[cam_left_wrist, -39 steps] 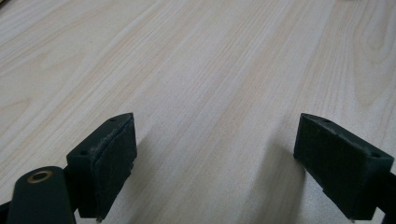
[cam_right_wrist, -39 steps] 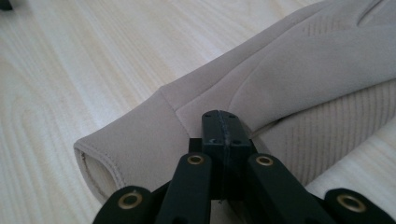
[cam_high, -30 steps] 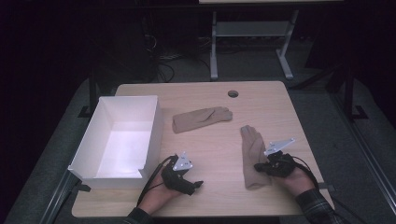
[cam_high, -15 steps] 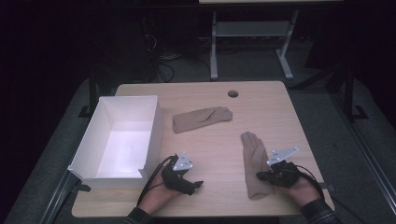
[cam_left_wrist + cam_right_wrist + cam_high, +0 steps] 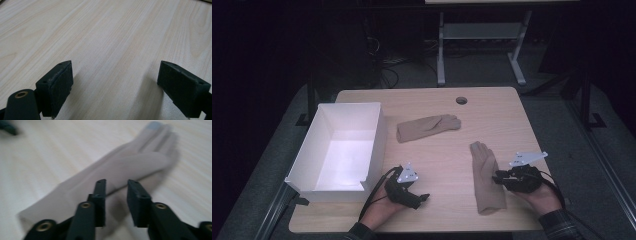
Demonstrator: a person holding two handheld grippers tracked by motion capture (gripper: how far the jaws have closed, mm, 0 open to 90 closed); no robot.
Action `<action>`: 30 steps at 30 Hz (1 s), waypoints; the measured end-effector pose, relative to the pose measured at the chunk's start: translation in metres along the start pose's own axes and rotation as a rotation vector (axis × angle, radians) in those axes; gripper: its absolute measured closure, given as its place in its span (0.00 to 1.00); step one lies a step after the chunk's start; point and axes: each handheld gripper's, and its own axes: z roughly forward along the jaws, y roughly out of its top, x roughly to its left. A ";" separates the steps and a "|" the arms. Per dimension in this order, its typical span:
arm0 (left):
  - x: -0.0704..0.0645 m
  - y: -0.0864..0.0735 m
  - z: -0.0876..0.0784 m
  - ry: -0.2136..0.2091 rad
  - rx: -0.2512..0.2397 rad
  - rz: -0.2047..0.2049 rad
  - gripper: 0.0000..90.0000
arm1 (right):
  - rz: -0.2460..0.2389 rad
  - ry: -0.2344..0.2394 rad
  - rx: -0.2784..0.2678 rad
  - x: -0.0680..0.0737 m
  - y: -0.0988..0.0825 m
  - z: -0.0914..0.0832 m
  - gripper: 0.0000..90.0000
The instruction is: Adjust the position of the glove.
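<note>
Two beige gloves lie on the wooden table (image 5: 512, 110). One glove (image 5: 486, 181) lies lengthwise near the front right; the other glove (image 5: 427, 127) lies crosswise in the middle. My right gripper (image 5: 498, 178) sits at the near glove's right edge and points left at it. Its jaws have just been opening. In the right gripper view the right gripper (image 5: 116, 201) stands open by a narrow gap just above the glove (image 5: 130, 162), with no cloth pinched. My left gripper (image 5: 423, 198) rests near the front edge, and the left gripper view has it (image 5: 115, 87) wide open over bare wood.
A white open box (image 5: 307, 160) stands at the table's left side, close to my left hand. A small round hole (image 5: 461, 100) is set in the tabletop at the back. A metal frame (image 5: 482, 35) stands on the floor behind the table.
My right gripper has let go of the near glove, opened slightly and drawn back to the right. The glove now lies flat. The left gripper has not moved.
</note>
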 end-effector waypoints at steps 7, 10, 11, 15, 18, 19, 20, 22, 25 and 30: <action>0.000 0.000 0.000 0.002 -0.001 -0.004 0.14 | 0.076 -0.103 -0.046 -0.027 -0.008 0.000 0.54; 0.000 0.000 0.000 0.002 -0.001 -0.004 0.14 | 0.123 -0.149 -0.044 -0.043 -0.015 0.002 0.41; 0.000 0.000 0.000 0.002 -0.001 -0.004 0.14 | 0.123 -0.149 -0.044 -0.043 -0.015 0.002 0.41; 0.000 0.000 0.001 0.006 -0.003 -0.008 0.14 | 0.143 -0.193 -0.043 -0.052 -0.023 0.008 0.24; -0.001 0.001 0.001 0.006 -0.006 -0.012 0.14 | 0.165 -0.213 -0.051 -0.054 -0.025 0.011 0.18; -0.001 0.001 0.001 0.006 -0.006 -0.012 0.14 | 0.168 -0.217 -0.054 -0.054 -0.025 0.011 0.17; -0.001 0.001 0.001 0.007 -0.006 -0.013 0.14 | 0.172 -0.218 -0.059 -0.055 -0.025 0.011 0.16; -0.001 0.001 0.001 0.009 -0.006 -0.015 0.14 | 0.185 -0.217 -0.058 -0.055 -0.027 0.013 0.16; -0.001 0.001 0.002 0.013 -0.004 -0.014 0.14 | 0.194 -0.217 -0.045 -0.056 -0.029 0.017 0.15; -0.001 0.004 0.003 0.023 -0.001 -0.025 0.14 | 0.169 -0.236 -0.054 -0.054 -0.030 0.020 0.11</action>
